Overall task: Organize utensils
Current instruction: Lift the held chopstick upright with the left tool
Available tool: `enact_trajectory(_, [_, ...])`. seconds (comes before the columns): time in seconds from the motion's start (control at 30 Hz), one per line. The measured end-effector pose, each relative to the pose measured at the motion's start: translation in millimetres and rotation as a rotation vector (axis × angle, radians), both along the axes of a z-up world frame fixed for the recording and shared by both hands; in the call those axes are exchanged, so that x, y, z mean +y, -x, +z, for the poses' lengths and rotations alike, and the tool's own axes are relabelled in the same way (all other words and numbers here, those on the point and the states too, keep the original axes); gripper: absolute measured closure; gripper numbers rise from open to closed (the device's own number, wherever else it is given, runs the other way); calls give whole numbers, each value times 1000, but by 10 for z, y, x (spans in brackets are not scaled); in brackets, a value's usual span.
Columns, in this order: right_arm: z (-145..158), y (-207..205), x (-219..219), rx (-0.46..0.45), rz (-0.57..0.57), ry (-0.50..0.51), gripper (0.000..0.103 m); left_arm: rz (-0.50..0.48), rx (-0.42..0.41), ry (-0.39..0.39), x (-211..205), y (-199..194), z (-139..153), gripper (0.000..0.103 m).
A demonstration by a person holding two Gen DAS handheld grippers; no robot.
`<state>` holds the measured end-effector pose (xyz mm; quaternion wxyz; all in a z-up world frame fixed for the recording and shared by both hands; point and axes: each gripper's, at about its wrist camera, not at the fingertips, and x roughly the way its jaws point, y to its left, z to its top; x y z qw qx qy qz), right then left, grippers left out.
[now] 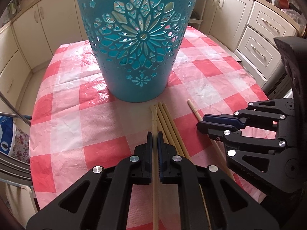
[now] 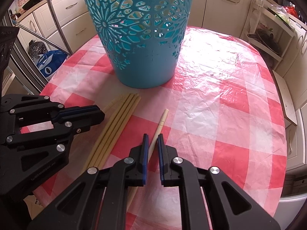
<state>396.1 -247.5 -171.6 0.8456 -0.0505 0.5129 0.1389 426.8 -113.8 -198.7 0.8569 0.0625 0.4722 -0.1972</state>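
Step in hand: pick-up of the chopsticks, both sides at once, ahead of dropping them in the teal basket; judging by how things lie, nearly all the sticks are yet to go in, though pale shapes show through the basket's cut-outs.
Left hand-held gripper: fingers nearly together around one pale chopstick, the leftmost of the bundle; it looks clamped on it, pads pressed to the stick.
Right hand-held gripper: fingers a little apart, straddling the lone chopstick; a gap shows on the right pad's side, so not gripping yet.
Bundle of chopsticks: lying side by side on the desk, tips just short of the basket's foot; lone stick near it, off to the right.
Basket: upright, mid-desk, rim out of frame.
Next move calls for: right side to close fully on its stick; then a lift high enough to clear the tall rim, tilting the sticks upright; risk, I'd say, of dragging neighbours from the bundle.
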Motion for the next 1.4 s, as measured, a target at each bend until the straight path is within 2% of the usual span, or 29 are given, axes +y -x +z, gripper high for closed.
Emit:
enact_trajectory(0.83, [1, 9, 6, -1, 0, 1, 93, -30, -43, 12, -9, 54, 177, 98])
enact_trajectory(1.03, [1, 10, 6, 0, -1, 1, 93, -51, -57, 38, -7, 87, 253, 98])
enact_trajectory(1.2, [1, 12, 9, 0, 0, 1, 93, -90, -79, 137, 68, 144, 485, 98])
enact_trajectory(1.4, [3, 12, 14, -1, 0, 5, 93, -106, -161, 352, 403, 169, 1056, 98])
